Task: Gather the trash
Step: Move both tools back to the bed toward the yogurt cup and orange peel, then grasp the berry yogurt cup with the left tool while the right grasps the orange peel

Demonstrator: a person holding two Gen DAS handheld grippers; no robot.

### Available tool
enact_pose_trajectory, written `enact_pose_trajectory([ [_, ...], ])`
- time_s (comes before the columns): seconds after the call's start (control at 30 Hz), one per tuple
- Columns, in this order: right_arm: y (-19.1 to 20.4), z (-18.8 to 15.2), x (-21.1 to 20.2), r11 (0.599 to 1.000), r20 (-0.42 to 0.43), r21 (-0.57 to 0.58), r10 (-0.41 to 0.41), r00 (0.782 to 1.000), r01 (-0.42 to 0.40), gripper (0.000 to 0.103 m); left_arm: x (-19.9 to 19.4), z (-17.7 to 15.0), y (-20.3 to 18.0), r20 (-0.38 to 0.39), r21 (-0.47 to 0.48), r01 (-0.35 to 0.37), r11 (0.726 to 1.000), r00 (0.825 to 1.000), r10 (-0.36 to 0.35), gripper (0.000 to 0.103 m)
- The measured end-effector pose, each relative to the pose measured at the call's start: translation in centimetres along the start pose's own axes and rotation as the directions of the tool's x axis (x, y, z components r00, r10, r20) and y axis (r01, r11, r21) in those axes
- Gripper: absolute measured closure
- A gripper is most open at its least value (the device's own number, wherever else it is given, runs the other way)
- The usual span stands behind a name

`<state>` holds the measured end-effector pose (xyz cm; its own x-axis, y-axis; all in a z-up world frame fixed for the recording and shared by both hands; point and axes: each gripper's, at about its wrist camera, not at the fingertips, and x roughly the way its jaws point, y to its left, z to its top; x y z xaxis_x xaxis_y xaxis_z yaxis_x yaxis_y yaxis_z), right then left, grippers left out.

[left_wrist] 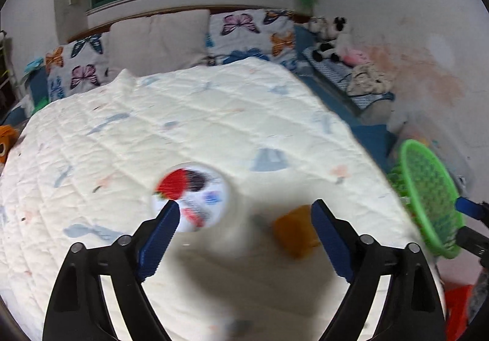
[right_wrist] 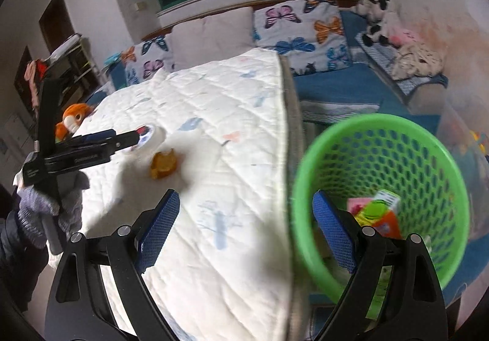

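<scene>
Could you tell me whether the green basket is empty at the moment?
No: the right wrist view shows the green basket already holding a colourful carton and some pink wrapping at its bottom.

1. My right tongs (right_wrist: 246, 229) stand wide apart with nothing between them, over the edge of the bed's white quilt (right_wrist: 214, 114).
2. Behind the right pad sits the green basket (right_wrist: 434, 163), holding a colourful carton (right_wrist: 383, 209).
3. My left tongs (right_wrist: 126, 137) reach toward a round printed lid (right_wrist: 146, 133); an orange scrap (right_wrist: 163, 165) lies just beside it.
</scene>
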<state>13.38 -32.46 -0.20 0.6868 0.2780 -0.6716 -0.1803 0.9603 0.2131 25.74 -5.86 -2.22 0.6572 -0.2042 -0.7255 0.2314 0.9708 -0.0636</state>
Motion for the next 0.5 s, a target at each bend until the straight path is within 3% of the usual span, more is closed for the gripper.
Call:
enact_pose_trajectory([
  [0.27, 3.5, 0.9, 3.1, 0.998, -0.041, -0.045, 0.041, 0.998, -0.043, 0.015, 2.9, -0.5, 2.8, -0.057, 0.015, -0.050, 0.999, 0.997, 0.051, 0.013],
  [0.5, 5.8, 1.5, 6.0, 0.994, -0.080, -0.077, 0.074, 0.994, -0.080, 0.015, 4.6, -0.3, 3.7, -0.073, 0.003, -0.037, 0.999, 0.997, 0.037, 0.013],
])
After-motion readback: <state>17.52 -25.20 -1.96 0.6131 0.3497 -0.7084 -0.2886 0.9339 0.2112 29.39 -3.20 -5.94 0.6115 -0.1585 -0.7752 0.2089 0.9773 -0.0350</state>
